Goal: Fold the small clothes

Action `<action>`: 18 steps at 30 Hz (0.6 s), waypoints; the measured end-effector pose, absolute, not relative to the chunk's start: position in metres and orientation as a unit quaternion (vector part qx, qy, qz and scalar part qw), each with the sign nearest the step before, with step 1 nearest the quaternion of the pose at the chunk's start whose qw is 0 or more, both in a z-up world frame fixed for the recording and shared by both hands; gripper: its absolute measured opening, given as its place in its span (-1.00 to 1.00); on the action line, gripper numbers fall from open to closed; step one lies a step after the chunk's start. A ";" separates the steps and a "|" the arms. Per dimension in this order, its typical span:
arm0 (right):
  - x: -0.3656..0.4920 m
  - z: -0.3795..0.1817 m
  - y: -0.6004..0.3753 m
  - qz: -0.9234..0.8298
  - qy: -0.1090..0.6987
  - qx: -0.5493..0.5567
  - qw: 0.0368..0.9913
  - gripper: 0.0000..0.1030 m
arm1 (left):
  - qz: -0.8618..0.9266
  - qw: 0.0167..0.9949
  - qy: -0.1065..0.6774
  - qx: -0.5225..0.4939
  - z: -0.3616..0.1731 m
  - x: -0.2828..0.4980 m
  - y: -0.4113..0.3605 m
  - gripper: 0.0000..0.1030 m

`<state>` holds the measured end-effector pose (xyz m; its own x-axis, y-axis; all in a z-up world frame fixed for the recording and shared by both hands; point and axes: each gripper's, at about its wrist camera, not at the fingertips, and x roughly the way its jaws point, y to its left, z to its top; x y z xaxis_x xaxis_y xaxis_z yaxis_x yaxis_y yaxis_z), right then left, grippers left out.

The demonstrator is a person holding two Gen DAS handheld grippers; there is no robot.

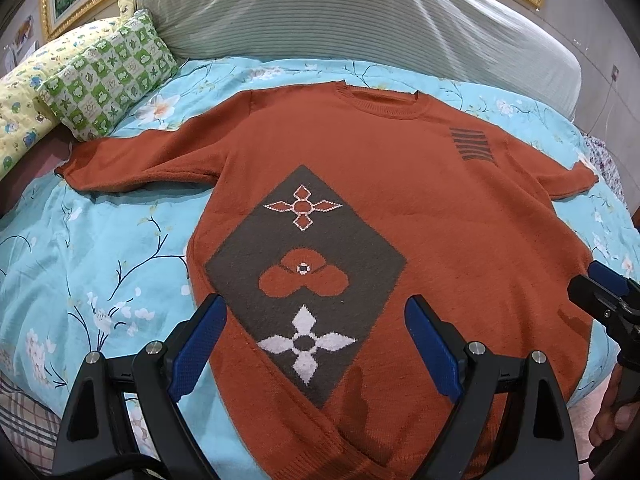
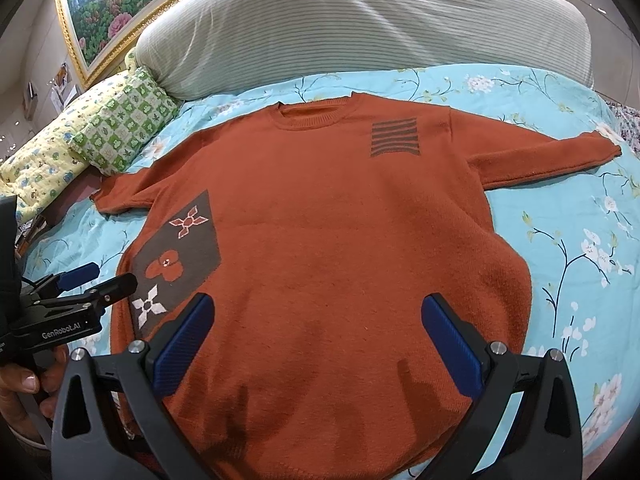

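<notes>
Over the near end of the bed (image 1: 80,248), both grippers are tilting downward toward an orange sweater (image 1: 440,220). The left gripper (image 1: 316,344) is hovering above the sweater's lower front with its jaws spread wide and nothing between them; its blue pads (image 1: 198,350) are framing the white flower at the bottom of a grey diamond patch (image 1: 248,260). The right gripper (image 2: 320,344) is hanging over the plain orange area nearer the hem, jaws likewise wide apart and gripping nothing. In each view the other gripper is showing at the edge, with a hand (image 2: 24,384) wrapped around the left gripper's handle.

The sweater is lying flat and face up on a turquoise floral bedspread (image 2: 560,240), collar (image 2: 316,114) pointing away from the grippers and both sleeves stretched out sideways. A block of grey stripes (image 2: 394,138) is sitting on the chest near one shoulder. The hem is looking a little bunched close to the grippers.

Beyond the collar, a large striped pillow (image 2: 360,32) is leaning at the head of the bed. Just beside it, a green checked pillow (image 1: 108,76) is resting against a yellow patterned one (image 1: 24,100), near the tip of one sleeve. A gold-framed floral picture (image 2: 112,12) is hanging on the wall behind
</notes>
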<state>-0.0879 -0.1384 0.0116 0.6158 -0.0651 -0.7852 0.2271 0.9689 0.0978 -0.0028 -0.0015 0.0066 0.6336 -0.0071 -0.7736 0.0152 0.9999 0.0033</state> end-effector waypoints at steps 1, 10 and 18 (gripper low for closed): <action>-0.088 0.012 -0.139 -0.081 0.430 0.098 0.894 0.99 | -0.007 0.905 0.426 0.005 0.007 -0.003 -0.002 0.77; -0.088 0.014 -0.139 -0.081 0.428 0.094 0.895 0.99 | 0.004 0.888 0.458 0.029 0.006 -0.001 -0.003 0.77; -0.088 0.016 -0.146 -0.088 0.425 0.105 0.895 0.99 | 0.001 0.890 0.455 0.034 0.007 0.004 -0.006 0.77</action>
